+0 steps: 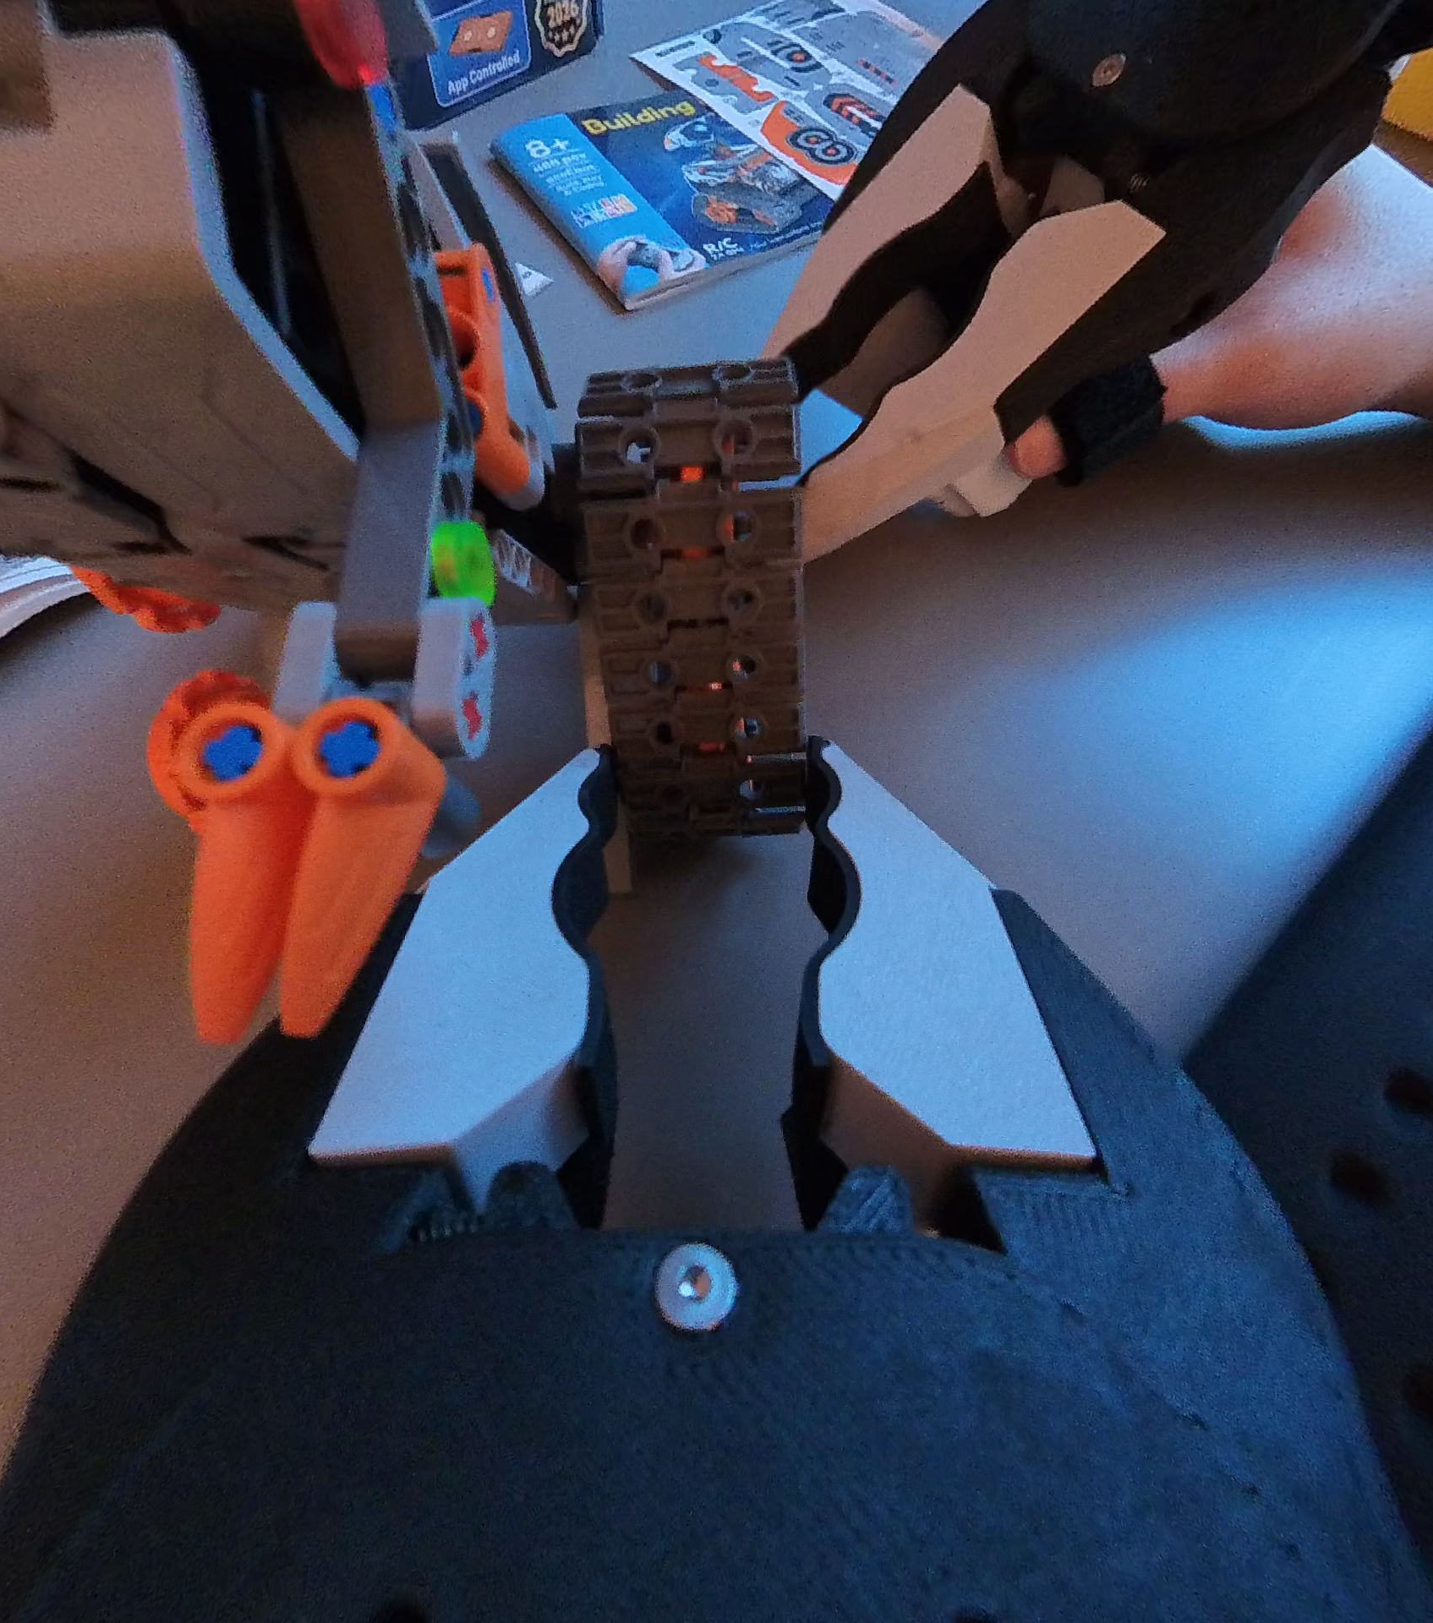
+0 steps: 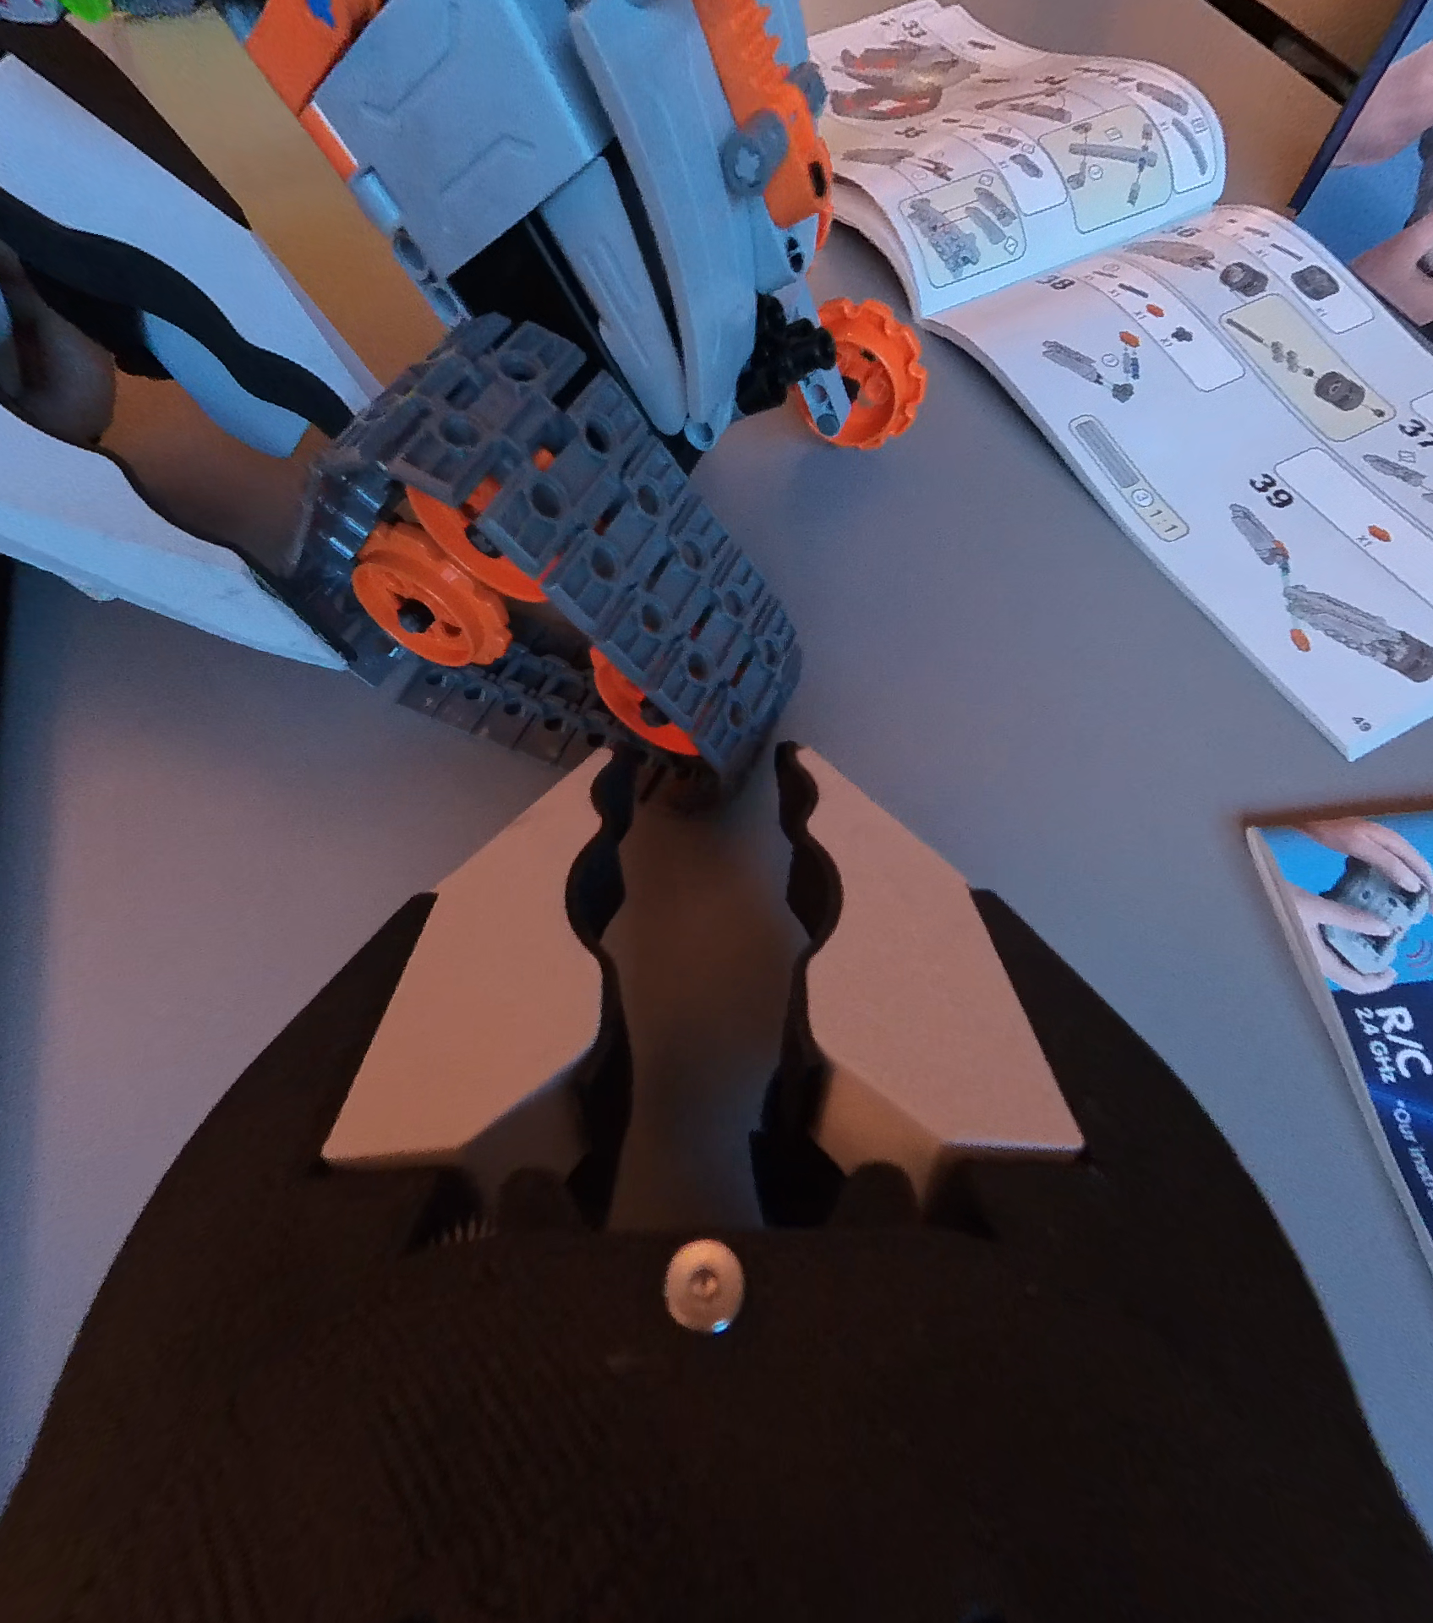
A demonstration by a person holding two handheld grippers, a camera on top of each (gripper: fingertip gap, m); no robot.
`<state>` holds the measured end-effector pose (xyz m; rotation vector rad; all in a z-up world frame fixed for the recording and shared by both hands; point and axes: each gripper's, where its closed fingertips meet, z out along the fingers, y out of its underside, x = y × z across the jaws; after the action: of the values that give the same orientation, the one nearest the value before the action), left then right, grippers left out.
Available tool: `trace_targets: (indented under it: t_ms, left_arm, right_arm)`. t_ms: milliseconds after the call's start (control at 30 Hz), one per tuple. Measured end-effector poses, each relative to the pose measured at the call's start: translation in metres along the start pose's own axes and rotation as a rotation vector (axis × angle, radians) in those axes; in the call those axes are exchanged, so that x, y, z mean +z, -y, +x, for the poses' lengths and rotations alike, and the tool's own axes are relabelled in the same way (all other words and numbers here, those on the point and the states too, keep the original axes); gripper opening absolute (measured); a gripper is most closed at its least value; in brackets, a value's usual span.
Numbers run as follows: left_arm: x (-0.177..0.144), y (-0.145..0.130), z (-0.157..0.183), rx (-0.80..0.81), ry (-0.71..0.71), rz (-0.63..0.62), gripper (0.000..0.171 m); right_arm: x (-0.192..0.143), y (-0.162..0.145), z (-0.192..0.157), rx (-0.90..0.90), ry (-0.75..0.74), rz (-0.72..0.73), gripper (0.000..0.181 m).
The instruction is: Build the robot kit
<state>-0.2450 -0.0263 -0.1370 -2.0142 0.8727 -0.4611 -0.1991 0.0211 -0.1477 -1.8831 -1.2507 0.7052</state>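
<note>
A grey and orange building-block vehicle (image 2: 519, 132) is tipped up on the grey table (image 2: 1002, 703). Its dark grey track (image 1: 695, 597) runs over orange wheels (image 2: 431, 606). My left gripper (image 1: 713, 773) is shut across the width of the track's near end, one pad on each side. In the right wrist view it shows at the upper left (image 2: 317, 536). My right gripper (image 2: 699, 760) is closed around the track's (image 2: 633, 562) other end, by an orange wheel. It also shows in the left wrist view (image 1: 800, 448). Two orange cone parts (image 1: 300, 861) hang from the vehicle's left side.
An open instruction booklet (image 2: 1134, 395) lies to the right of the vehicle. A blue booklet (image 2: 1415, 1054) lies nearer, also in the left wrist view (image 1: 669, 202). A sticker sheet (image 1: 783, 88) and a printed box (image 1: 493, 53) lie at the back. A person's hand (image 1: 1354, 334) holds the right gripper.
</note>
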Motion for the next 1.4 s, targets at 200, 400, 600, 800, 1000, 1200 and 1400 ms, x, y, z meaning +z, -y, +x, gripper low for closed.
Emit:
trace_targets:
  t_ms: [200, 400, 600, 800, 1000, 1200, 1400]
  left_arm:
    - [0.002, 0.000, 0.000, 0.008, 0.030, -0.003, 0.041]
    - [0.001, 0.000, 0.000, -0.001, 0.030, -0.007, 0.040]
    - [0.003, 0.001, 0.000, 0.003, 0.033, 0.005, 0.041]
    - [0.004, 0.000, -0.002, 0.029, 0.072, -0.004, 0.042]
    - [0.006, -0.002, -0.003, 0.086, 0.127, -0.040, 0.042]
    - [0.005, -0.002, -0.004, 0.097, 0.127, -0.032, 0.042]
    - [0.005, -0.003, -0.003, 0.126, 0.154, -0.034, 0.042]
  right_arm:
    - [0.002, -0.001, 0.002, -0.010, -0.018, -0.015, 0.028]
    - [0.003, -0.004, 0.008, 0.047, -0.010, -0.033, 0.026]
    - [0.008, 0.003, 0.004, -0.030, -0.003, -0.004, 0.042]
    - [0.016, -0.002, 0.008, -0.101, -0.044, -0.064, 0.046]
    - [0.014, -0.002, 0.007, -0.073, -0.038, -0.062, 0.044]
    - [0.013, -0.003, 0.001, -0.108, 0.009, -0.058, 0.054]
    - [0.013, -0.003, 0.003, -0.111, 0.003, -0.060, 0.052]
